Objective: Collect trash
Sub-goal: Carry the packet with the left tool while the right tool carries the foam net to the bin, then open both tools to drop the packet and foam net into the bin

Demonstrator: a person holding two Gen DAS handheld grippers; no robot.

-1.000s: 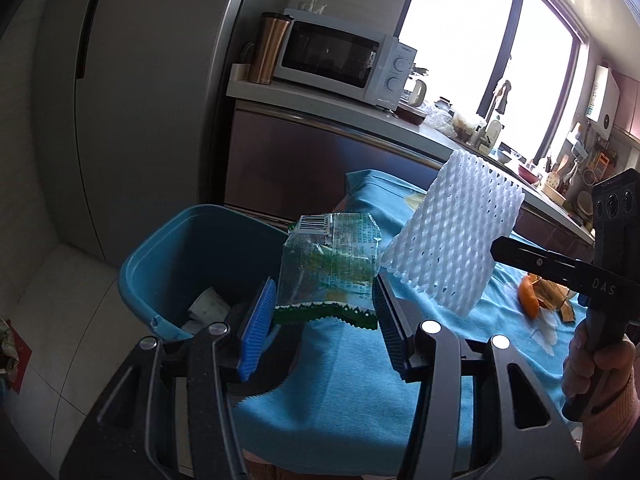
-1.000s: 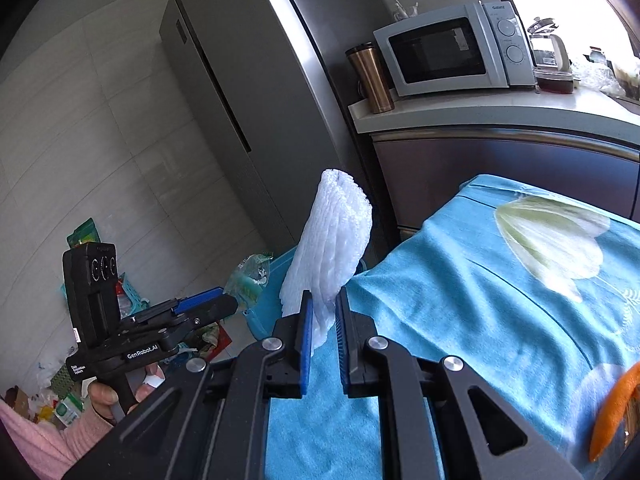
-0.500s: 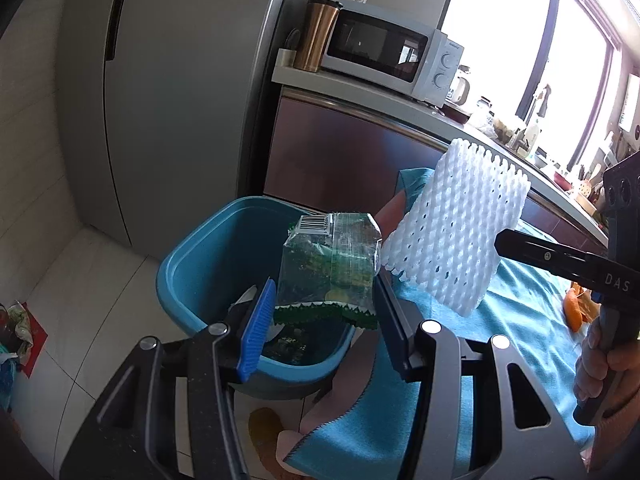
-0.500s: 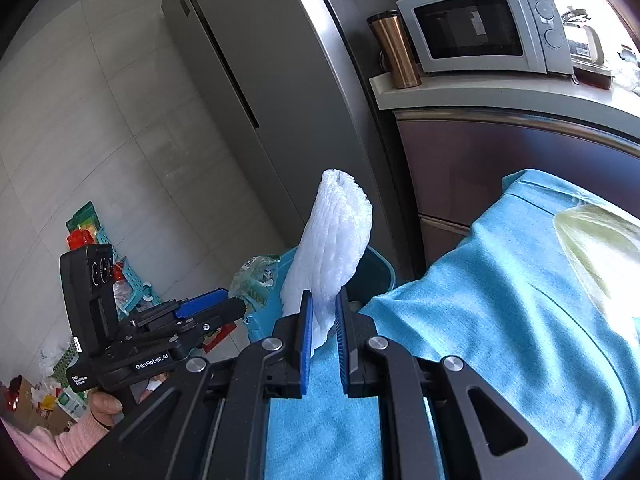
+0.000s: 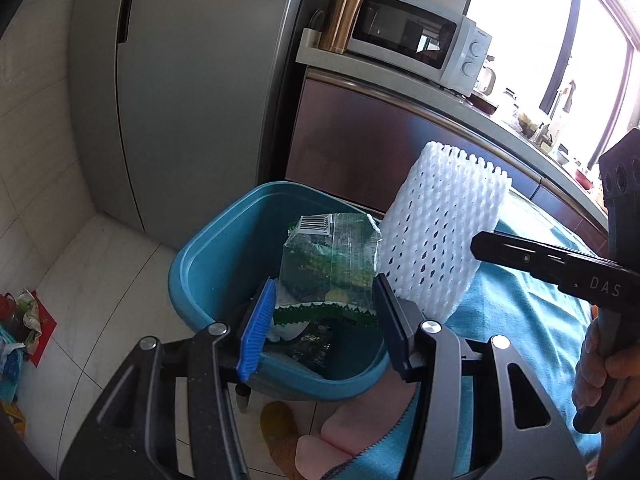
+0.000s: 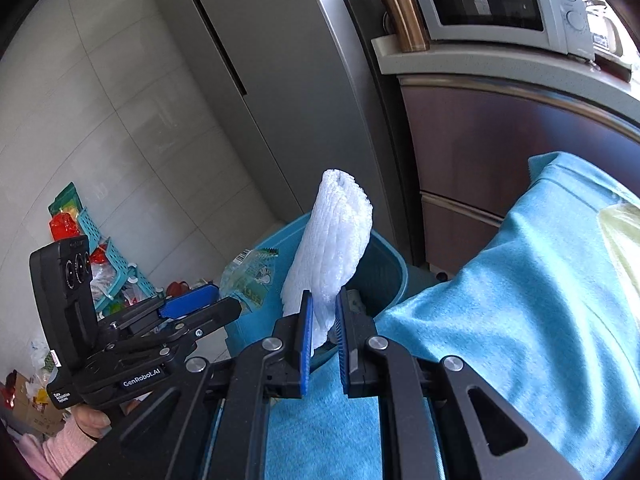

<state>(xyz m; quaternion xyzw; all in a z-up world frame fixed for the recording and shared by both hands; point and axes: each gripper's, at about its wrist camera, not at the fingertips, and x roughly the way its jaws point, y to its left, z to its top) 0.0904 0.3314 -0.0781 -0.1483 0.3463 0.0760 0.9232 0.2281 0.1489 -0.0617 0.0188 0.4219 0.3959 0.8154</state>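
Left gripper (image 5: 324, 316) clamped on a clear green wrapper (image 5: 330, 270), now held right over the open blue bin (image 5: 208, 248); a second ago off to the bin's right, above the blue cloth (image 5: 516, 304). Bin grown large and central in the left view, its inside showing scraps under the wrapper. Grip on the wrapper unchanged, barcode end up.

Right gripper (image 6: 322, 322) pinched tight on the lower edge of a white foam net (image 6: 334, 248), net standing up from the pads. Net now over the bin's near-right rim (image 6: 394, 268), where a second ago mostly cloth lay beneath. In the left view, net (image 5: 440, 232) just right of the wrapper, touching or nearly so; cannot tell which.

Fridge (image 5: 192, 80) bigger in both views than before, microwave (image 5: 412, 40) and copper cup (image 5: 346, 14) pushed up toward the far edge. Orange peel gone from both views. Cloth now filling only the right side of each. Floor clutter (image 6: 80, 240) far left in the right view, more of it showing.
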